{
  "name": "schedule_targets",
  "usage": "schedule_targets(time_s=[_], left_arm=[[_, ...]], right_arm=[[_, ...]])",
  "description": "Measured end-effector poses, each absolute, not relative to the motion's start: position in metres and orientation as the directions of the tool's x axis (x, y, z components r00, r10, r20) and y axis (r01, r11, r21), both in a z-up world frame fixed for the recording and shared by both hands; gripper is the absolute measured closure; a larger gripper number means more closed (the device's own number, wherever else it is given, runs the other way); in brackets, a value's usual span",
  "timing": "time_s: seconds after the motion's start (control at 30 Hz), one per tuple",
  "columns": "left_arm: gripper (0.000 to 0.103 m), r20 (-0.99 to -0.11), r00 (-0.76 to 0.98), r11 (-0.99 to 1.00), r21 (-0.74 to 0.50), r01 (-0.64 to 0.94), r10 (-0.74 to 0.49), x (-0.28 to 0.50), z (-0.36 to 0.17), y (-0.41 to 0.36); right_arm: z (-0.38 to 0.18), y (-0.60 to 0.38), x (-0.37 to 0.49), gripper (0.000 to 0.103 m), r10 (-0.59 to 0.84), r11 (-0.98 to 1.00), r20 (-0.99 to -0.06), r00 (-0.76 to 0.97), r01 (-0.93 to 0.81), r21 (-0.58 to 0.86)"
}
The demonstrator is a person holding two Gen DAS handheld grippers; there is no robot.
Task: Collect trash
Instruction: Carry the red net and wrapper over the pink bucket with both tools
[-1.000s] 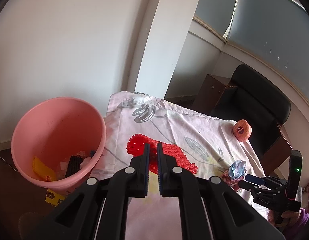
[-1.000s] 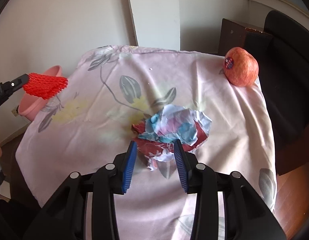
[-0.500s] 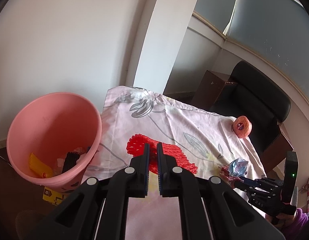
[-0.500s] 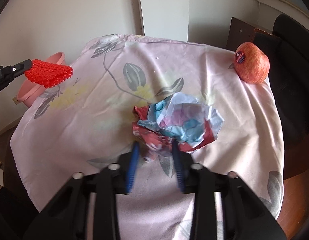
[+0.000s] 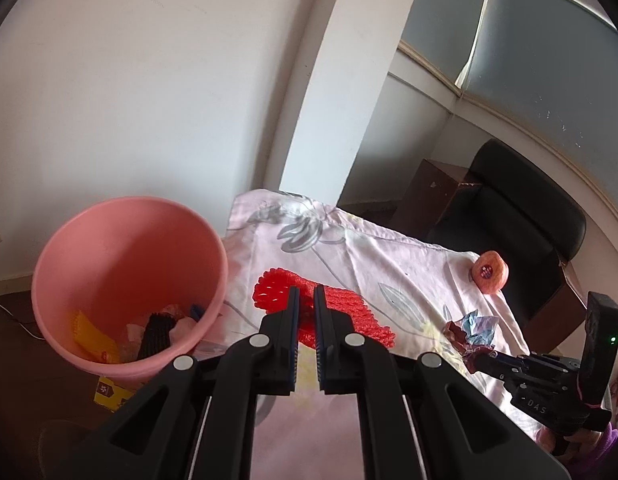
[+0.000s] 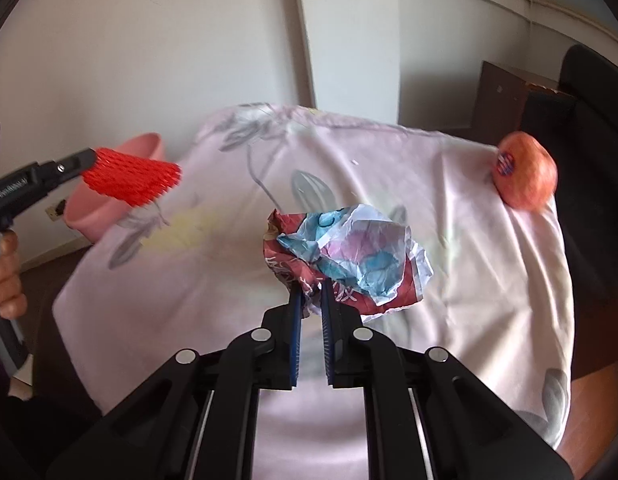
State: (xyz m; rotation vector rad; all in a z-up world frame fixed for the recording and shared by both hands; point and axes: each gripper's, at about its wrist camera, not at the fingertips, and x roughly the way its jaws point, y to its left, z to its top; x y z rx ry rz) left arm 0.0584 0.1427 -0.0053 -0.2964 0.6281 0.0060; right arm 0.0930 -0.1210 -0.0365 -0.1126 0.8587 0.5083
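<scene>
Left wrist view: left gripper (image 5: 305, 300) clamped tight on a red foam fruit net (image 5: 341, 312), net pinched between the blue pads and sticking out ahead and to the right of the tips. Pink bucket (image 5: 125, 280) sits left of the claw, below table level, just beside the table edge; scraps lie in its bottom, among them a yellow piece and something black, the rest too small to name. Table under a pink floral tablecloth (image 5: 349, 248) spreads ahead and right of the claw. An apple with a sticker (image 5: 489, 272) rests on the far right corner of the cloth, well apart from the claw. Right gripper (image 5: 479, 354) shows at lower right, tips at a crumpled wrapper (image 5: 475, 330). Black chair (image 5: 521, 216) behind the table on the right.

Right wrist view: right gripper (image 6: 309, 292) jaws closing, nearly together, with the near edge of the crumpled wrapper (image 6: 349, 256) between the pads, which press on it. Wrapper is red, blue and white plastic, bulging ahead and right of the tips; whether it is off the cloth, cannot tell. Apple (image 6: 525, 176) far right of the claw at the cloth's corner. Left gripper (image 6: 87, 158) enters from the left, holding the red net (image 6: 133, 180) in the air over the table's left edge, the pink bucket (image 6: 109, 208) right behind and under it. A hand (image 6: 5, 276) grips that gripper's handle at far left. Picture slightly blurred.
</scene>
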Motion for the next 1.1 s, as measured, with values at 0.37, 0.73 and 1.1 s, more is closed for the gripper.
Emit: schedule_targets(time_s=[0.37,0.73,1.1], left_arm=[[0.097,-0.551,0.834,0.954,-0.227,-0.198,0.042,0.04,0.008,0.173],[0.097,-0.542,0.823,0.92,-0.21,-0.331,0.172,0.025,0.012,0.219],[0.097,-0.561,0.785,0.877,-0.2,-0.437,0.263,0.013,0.004,0.26]], right_arm=[[-0.014,-0.051,0.104,0.093,0.526,0.784,-0.697,0.487,-0.596,0.174],[-0.001,0.03,0.122,0.093,0.638,0.67,-0.667,0.385,-0.705,0.234],[0.005,0.095,0.12,0.093,0.69,0.575,-0.657,0.305,-0.781,0.242]])
